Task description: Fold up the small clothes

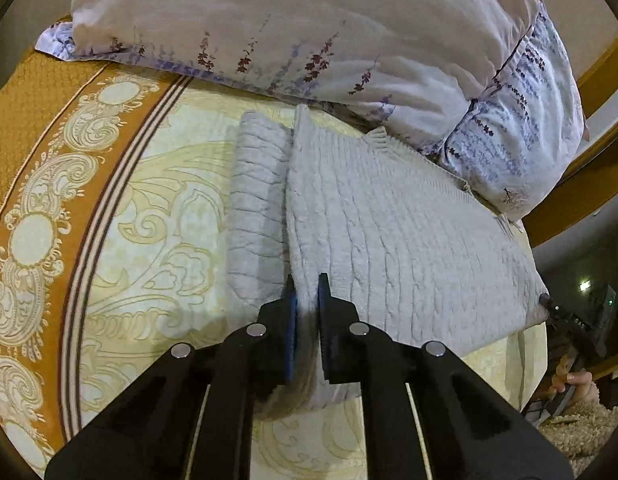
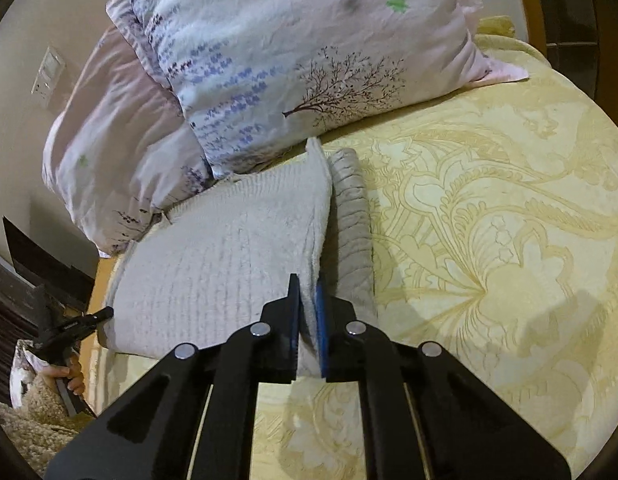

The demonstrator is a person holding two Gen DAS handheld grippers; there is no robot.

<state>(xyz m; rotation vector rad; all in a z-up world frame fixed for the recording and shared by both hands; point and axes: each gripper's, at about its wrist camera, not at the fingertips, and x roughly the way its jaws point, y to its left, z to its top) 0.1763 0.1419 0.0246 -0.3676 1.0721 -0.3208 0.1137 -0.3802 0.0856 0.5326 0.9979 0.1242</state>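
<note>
A pale grey cable-knit sweater (image 1: 389, 232) (image 2: 229, 240) lies on the bed, its body raised in a fold and one sleeve (image 1: 257, 200) (image 2: 353, 220) lying flat alongside. My left gripper (image 1: 307, 284) is shut on the sweater's raised side edge, with knit fabric pinched between the blue pads. My right gripper (image 2: 308, 284) is shut on the opposite edge in the same way. Each gripper also shows in the other's view, holding the far corner: the right gripper (image 1: 547, 301), the left gripper (image 2: 107, 312). The fabric hangs stretched between them.
Two floral pillows (image 1: 309, 32) (image 2: 289, 60) lie right behind the sweater, touching its far edge. The yellow patterned bedspread (image 1: 149, 200) (image 2: 489, 220) spreads around it. A wooden bed frame (image 1: 589, 120) borders one side. A person's hand (image 1: 573, 380) (image 2: 69, 376) grips each handle.
</note>
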